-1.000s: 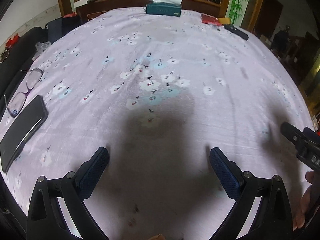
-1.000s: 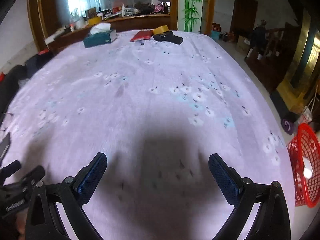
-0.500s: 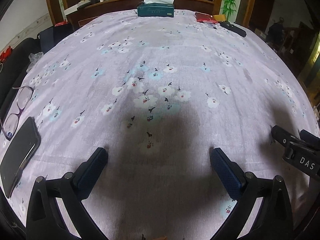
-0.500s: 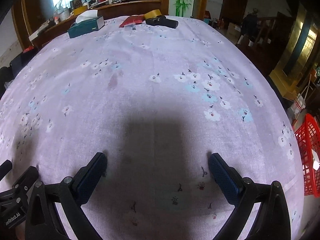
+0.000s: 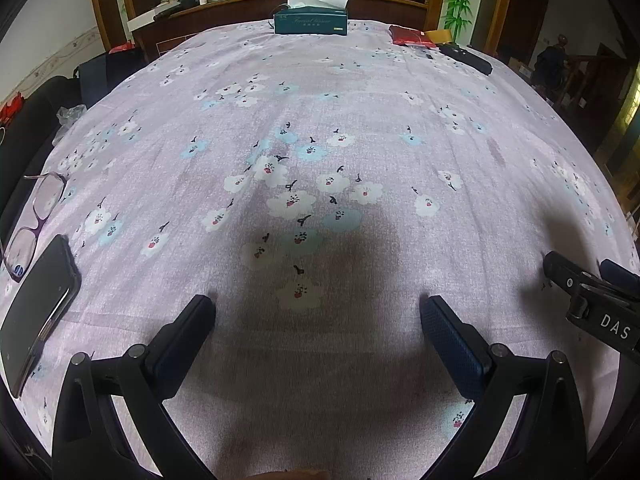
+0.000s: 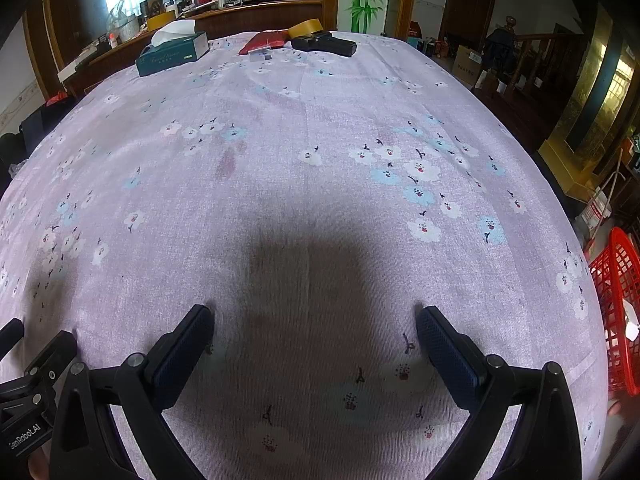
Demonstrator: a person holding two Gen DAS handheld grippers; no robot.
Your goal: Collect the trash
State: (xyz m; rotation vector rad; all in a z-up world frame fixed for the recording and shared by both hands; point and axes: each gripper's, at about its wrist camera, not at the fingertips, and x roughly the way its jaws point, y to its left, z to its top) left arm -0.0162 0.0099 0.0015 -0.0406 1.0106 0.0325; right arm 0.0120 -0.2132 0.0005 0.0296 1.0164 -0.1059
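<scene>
Trash: none plainly visible on the floral-clothed worktop point(image 5: 360, 120), red basket point(image 6: 618, 312) off its right edge, left gripper point(image 5: 316, 312) and right gripper point(image 6: 314, 320) hovering with jaws spread and empty, risking phone point(image 5: 34, 312) or glasses point(image 5: 32, 216) taken by mistake.

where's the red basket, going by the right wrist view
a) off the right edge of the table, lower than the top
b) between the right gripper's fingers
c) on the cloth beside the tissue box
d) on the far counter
a: the red basket shows past the right edge of the table, below the level of the top, with nothing between the fingers of the open right gripper.
</scene>
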